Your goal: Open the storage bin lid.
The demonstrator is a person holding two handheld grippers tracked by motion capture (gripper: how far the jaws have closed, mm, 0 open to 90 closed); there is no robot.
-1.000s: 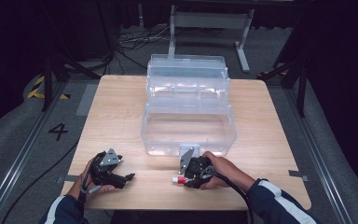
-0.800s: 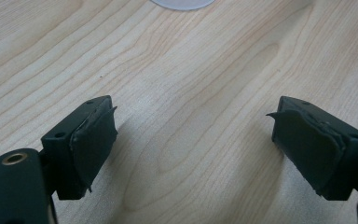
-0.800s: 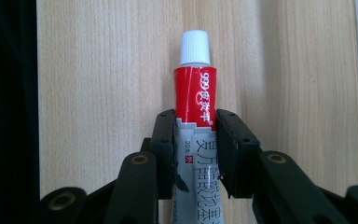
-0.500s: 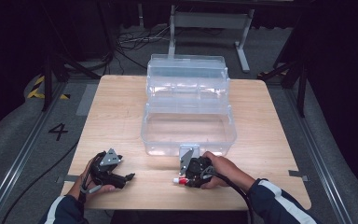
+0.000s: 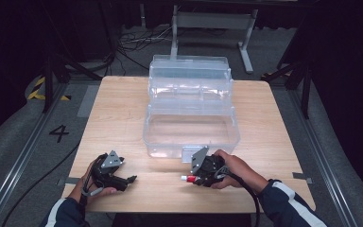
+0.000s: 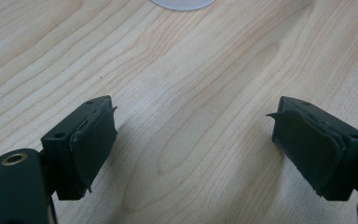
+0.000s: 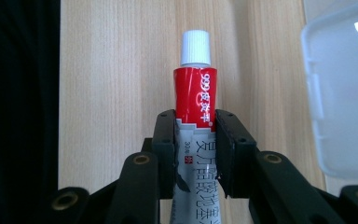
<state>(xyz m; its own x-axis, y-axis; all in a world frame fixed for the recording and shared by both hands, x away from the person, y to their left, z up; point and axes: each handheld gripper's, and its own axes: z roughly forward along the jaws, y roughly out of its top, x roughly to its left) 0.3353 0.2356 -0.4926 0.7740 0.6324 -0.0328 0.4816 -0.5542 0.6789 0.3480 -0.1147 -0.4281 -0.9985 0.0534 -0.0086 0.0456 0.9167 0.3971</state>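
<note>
A small tube, red at the top and grey below with a white cap, is clamped between the jaws of my right gripper. Those jaws have just been closing on the tube, and the pads press its sides. In the high view the right gripper hangs just above the table's front edge, with the tube pointing left. My left gripper rests at the front left of the table. In its own view the left gripper stands wide open over bare wood.
A clear plastic box with a raised tiered lid stands mid-table, just behind the right hand. Its corner shows at the right of the right gripper view. The wooden table has bare room to the left of the box.
The right gripper has risen slightly with the tube in its jaws. The left gripper has stayed put.
</note>
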